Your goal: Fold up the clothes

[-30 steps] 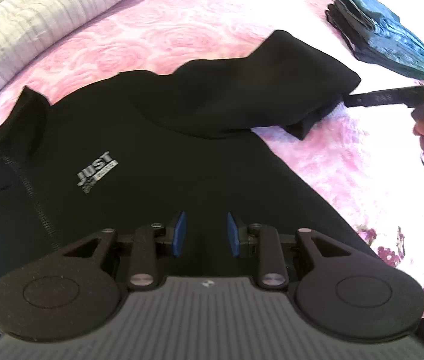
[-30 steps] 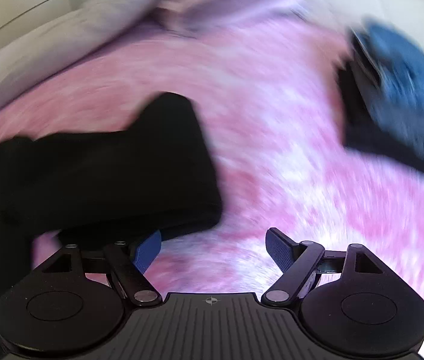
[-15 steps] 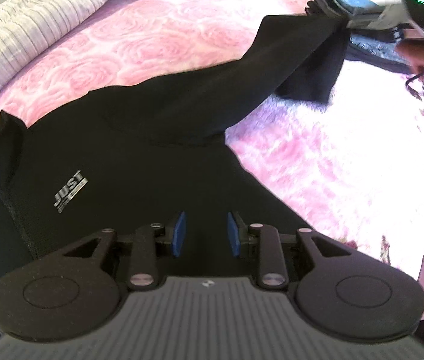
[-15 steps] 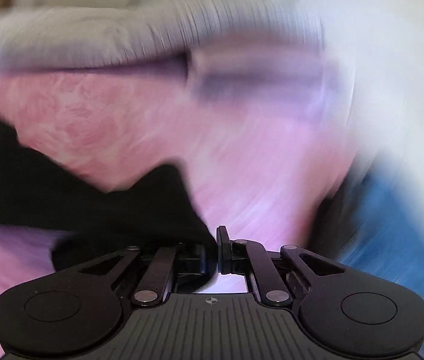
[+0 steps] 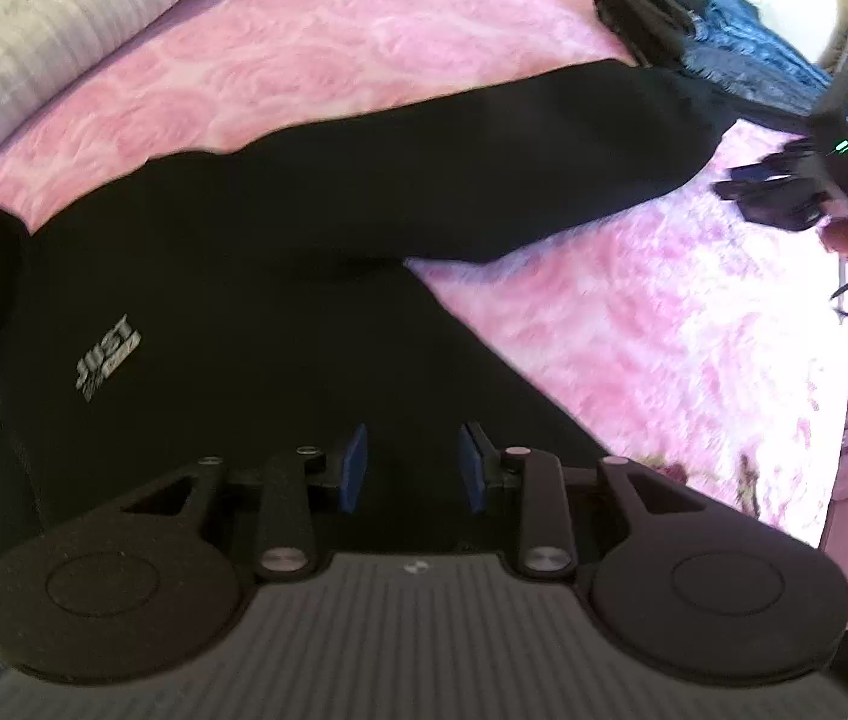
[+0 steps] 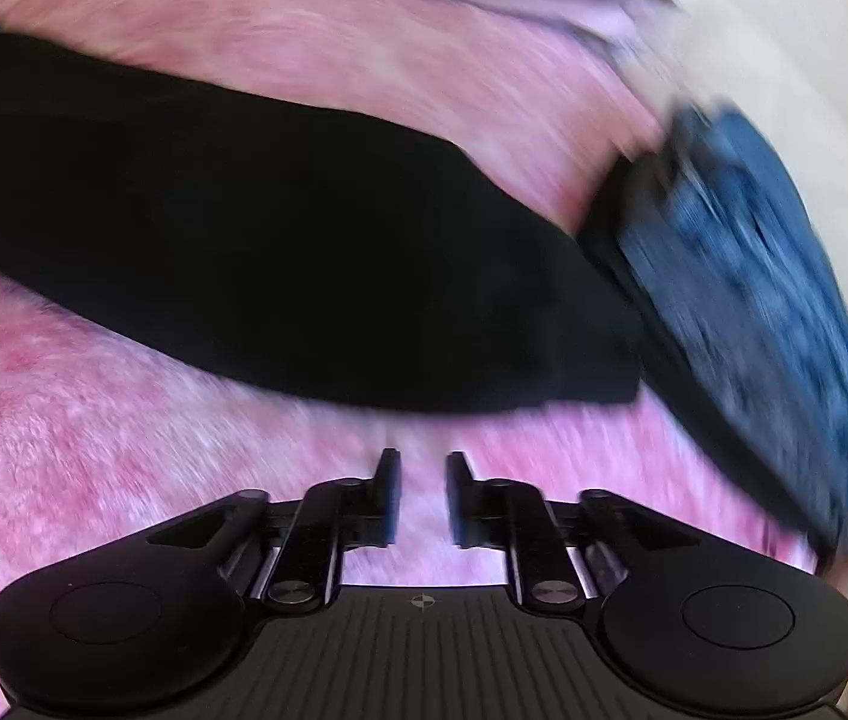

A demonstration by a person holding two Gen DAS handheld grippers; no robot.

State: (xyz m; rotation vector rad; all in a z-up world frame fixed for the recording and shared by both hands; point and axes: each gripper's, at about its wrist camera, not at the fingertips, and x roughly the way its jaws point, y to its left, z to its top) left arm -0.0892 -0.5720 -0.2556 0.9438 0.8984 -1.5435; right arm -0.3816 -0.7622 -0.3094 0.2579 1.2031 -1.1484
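Observation:
A black long-sleeved top (image 5: 231, 300) with a small white "JUST" logo (image 5: 107, 357) lies spread on the pink bed. Its sleeve (image 5: 484, 180) stretches out flat to the right, the cuff near a folded stack. My left gripper (image 5: 413, 468) hovers over the top's body, jaws partly open and empty. My right gripper (image 6: 420, 495) is just short of the sleeve cuff (image 6: 363, 276), jaws slightly apart with nothing between them. It also shows at the right edge of the left wrist view (image 5: 784, 198).
A folded stack of dark and blue clothes (image 5: 706, 48) sits at the far right of the bed, also in the right wrist view (image 6: 742, 276). A grey striped pillow (image 5: 51, 42) lies at the back left. The bed's edge (image 5: 844, 420) runs down the right.
The right gripper pulled the sleeve out straight to the right, then let go of it and drew back. The left gripper stayed over the top's body.

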